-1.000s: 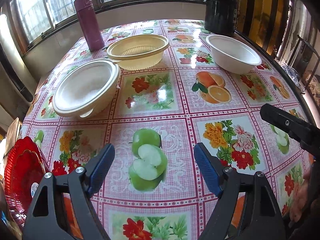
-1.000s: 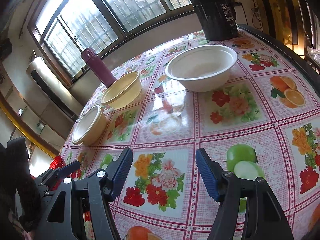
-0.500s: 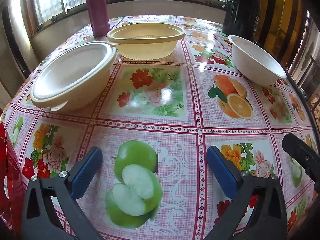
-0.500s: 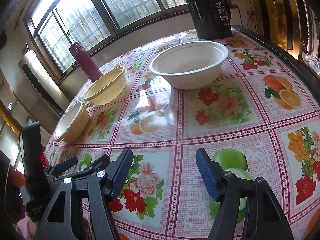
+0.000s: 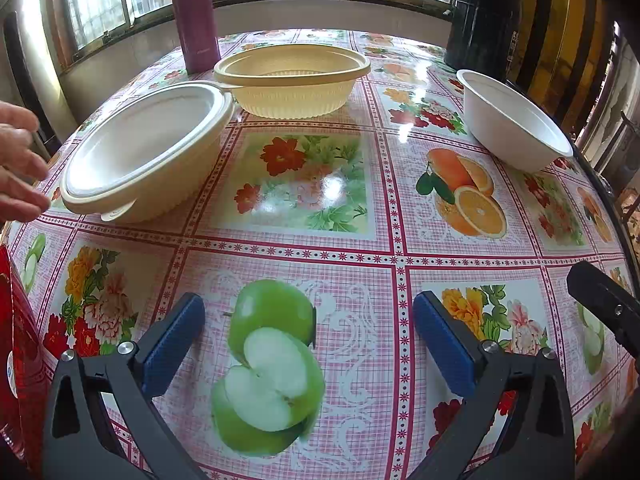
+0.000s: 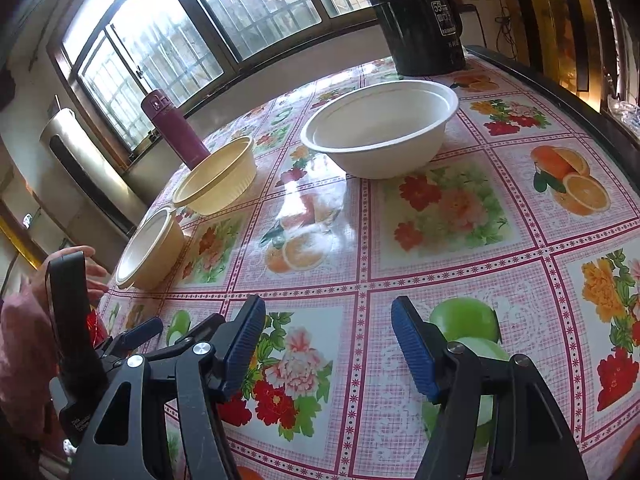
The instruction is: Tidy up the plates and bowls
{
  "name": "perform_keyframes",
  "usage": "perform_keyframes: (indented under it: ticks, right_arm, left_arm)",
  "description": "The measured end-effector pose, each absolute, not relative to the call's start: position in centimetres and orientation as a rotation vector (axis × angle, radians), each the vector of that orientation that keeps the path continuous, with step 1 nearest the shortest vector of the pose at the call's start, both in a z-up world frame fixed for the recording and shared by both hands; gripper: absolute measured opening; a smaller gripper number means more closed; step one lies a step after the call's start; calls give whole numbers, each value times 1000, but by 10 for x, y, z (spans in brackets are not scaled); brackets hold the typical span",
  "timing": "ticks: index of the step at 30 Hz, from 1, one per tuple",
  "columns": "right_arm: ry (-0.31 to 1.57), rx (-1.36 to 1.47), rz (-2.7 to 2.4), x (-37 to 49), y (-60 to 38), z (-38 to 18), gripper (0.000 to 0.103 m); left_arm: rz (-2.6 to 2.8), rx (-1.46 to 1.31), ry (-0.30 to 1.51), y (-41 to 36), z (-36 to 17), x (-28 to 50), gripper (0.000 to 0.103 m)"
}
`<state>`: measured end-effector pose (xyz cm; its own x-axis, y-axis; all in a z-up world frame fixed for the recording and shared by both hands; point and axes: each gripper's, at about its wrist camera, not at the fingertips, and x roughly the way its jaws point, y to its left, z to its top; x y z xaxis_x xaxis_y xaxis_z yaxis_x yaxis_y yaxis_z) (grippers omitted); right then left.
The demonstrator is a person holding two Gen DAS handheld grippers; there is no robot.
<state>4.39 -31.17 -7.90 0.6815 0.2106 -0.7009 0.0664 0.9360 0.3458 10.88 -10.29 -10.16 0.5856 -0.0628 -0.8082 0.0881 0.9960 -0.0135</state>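
Three bowls stand on the flowered tablecloth. A cream bowl (image 5: 148, 152) (image 6: 154, 248) with a white inside is at the left, a ribbed yellow bowl (image 5: 292, 80) (image 6: 218, 178) sits behind it, and a white bowl (image 5: 512, 120) (image 6: 380, 128) is at the right. A red plate (image 5: 16, 340) shows at the left edge. My left gripper (image 5: 308, 332) hangs low over the printed apple, jaws wide open and nothing between them. My right gripper (image 6: 328, 340) is open and empty over the cloth, well short of the white bowl.
A bare hand (image 5: 20, 168) (image 6: 80, 268) reaches in beside the cream bowl. A maroon flask (image 5: 194, 16) (image 6: 172, 128) and a black kettle (image 5: 484, 24) (image 6: 420, 20) stand at the back by the window. The table edge (image 5: 600, 184) curves along the right.
My left gripper's jaws have spread wider and it has sunk closer to the table. A hand has come into view next to the cream bowl. The right gripper's jaws are unchanged.
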Motion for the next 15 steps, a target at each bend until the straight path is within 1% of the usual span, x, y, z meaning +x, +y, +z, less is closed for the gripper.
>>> perform_keyframes:
  ticks: [15]
  right_arm:
    - [854,390,81,48,-315,-85,68]
  left_arm:
    - [-88,29,941,-103,-102,109,103]
